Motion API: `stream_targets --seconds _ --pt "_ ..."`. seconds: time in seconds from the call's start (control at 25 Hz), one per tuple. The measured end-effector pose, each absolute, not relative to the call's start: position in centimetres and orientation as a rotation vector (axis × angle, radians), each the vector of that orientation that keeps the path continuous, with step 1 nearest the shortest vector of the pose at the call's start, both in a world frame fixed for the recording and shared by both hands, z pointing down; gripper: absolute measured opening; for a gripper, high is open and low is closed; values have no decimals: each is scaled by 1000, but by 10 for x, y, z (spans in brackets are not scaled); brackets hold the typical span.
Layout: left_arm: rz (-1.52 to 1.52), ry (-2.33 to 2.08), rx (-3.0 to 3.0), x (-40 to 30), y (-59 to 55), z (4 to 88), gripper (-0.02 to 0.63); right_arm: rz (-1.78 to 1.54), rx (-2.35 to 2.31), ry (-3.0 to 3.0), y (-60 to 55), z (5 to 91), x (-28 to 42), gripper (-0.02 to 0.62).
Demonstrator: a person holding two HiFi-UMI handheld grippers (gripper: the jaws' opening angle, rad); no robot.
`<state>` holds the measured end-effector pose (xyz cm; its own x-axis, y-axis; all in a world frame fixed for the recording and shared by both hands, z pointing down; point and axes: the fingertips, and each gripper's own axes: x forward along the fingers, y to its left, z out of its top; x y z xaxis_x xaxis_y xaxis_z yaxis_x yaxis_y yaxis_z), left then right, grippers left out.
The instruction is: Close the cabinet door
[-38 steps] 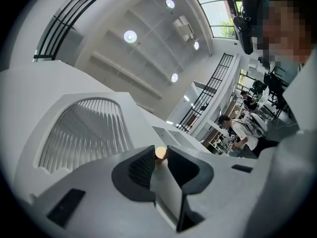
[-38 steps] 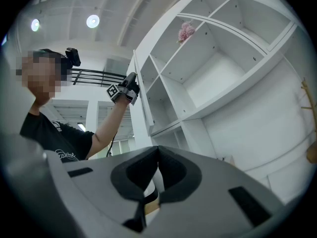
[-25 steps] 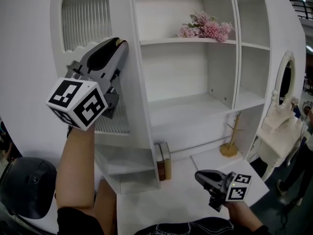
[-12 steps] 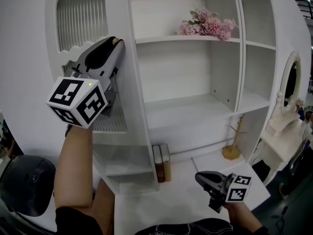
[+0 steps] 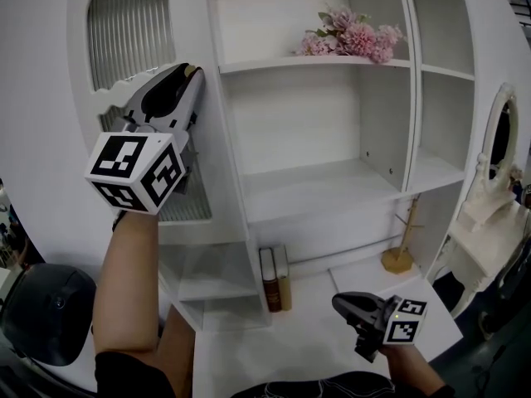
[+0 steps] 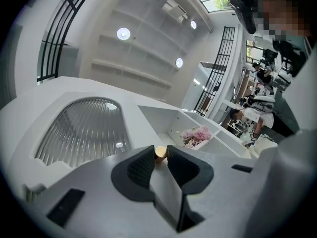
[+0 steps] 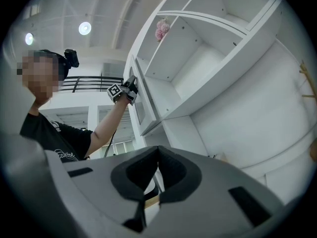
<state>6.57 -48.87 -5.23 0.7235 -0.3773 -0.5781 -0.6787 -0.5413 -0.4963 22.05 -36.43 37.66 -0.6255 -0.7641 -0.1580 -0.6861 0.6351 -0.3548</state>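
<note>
Here: one door knob, two books.

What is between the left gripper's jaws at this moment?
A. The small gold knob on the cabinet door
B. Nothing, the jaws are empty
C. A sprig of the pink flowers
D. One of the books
A: in the left gripper view, the left gripper has its two pads pressed on either side of the small gold knob at the edge of the cabinet door.
</note>
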Motion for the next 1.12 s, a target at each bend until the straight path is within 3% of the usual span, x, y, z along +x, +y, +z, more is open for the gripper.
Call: stream_targets --seconds 1.12 --pt "454 972 -2071 77 -520 -51 80 -438 -1053 2570 -385 398 255 6"
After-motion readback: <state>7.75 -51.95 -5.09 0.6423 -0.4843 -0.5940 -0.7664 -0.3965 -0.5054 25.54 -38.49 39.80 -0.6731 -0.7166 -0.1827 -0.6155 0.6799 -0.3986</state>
